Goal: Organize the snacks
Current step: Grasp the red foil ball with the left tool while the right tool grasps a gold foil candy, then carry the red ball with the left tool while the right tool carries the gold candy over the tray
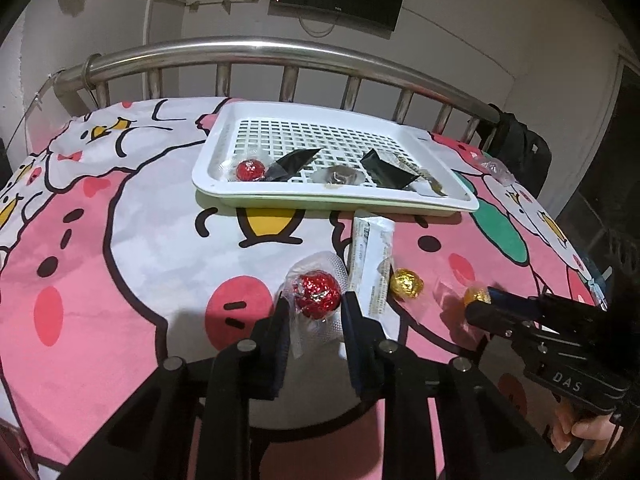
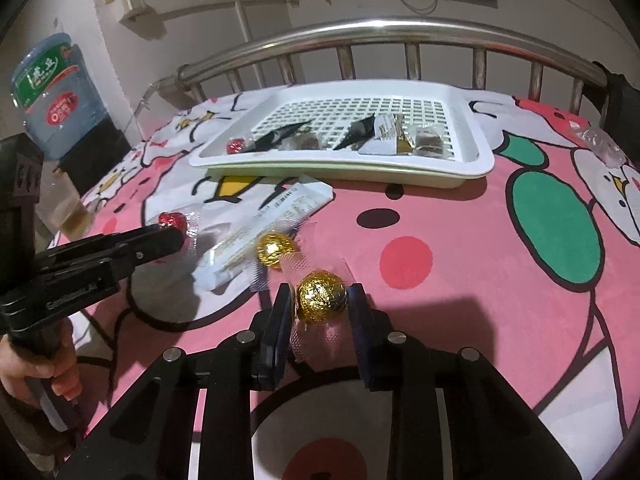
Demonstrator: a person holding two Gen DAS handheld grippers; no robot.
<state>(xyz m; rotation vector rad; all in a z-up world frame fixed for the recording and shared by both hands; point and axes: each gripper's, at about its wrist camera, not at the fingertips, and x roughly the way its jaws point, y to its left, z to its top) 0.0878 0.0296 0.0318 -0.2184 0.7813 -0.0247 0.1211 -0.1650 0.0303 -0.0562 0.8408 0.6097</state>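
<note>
My left gripper (image 1: 314, 302) is shut on a red foil candy ball (image 1: 318, 294) in clear wrap, just above the cartoon bedspread. My right gripper (image 2: 320, 298) is shut on a gold foil candy ball (image 2: 322, 296). A second gold ball (image 2: 274, 250) and a long white snack packet (image 2: 264, 232) lie between the two grippers. Farther back sits a white slotted tray (image 1: 452, 152) holding a red ball (image 1: 250, 170), black wrappers and clear-wrapped sweets. In the left wrist view the right gripper (image 1: 478, 300) shows at the right edge with its gold ball.
A steel bed rail (image 1: 256, 50) runs behind the tray. A clear-wrapped sweet (image 2: 600, 144) lies on the bedspread right of the tray. A water bottle (image 2: 52, 96) stands off the left side. A person's hand (image 2: 36, 376) holds the left gripper's handle.
</note>
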